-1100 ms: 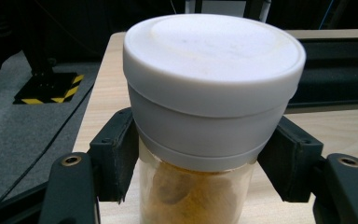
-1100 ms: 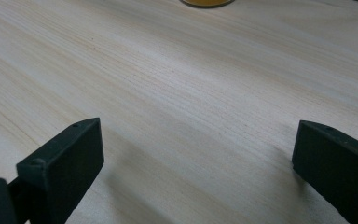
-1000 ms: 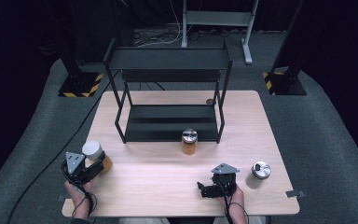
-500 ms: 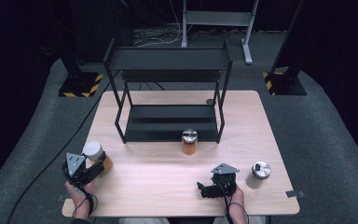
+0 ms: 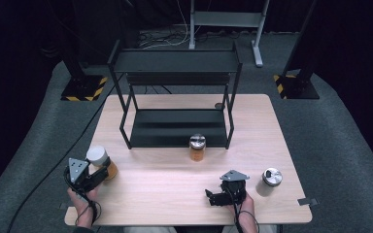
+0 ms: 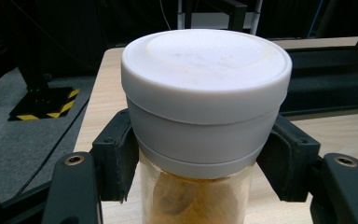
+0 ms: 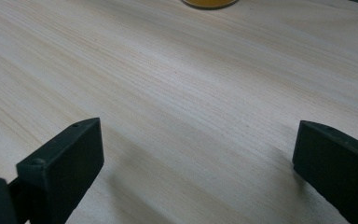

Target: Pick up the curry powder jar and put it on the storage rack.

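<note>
A pale wooden table [image 5: 175,189] carries a black two-tier shelf rack [image 5: 176,92] at its far half, both tiers bare; in front of the rack's lower tier, just beside its front edge, stands a jar with a metal lid [image 5: 197,147] and amber contents; near the table's right edge stands a second, greyish jar with a silver lid [image 5: 271,180], well apart from the first; at the near left corner the left gripper [image 5: 98,171] — held in the person's left hand [image 5: 83,200] — has its jaws closed against a white-lidded jar [image 6: 205,116], the black pads pressing just under the lid on either side, tan contents visible through the glass below; the right gripper [image 5: 212,198] rests low over the near middle of the table, its jaws spread wide with nothing but bare wood between them.
</note>
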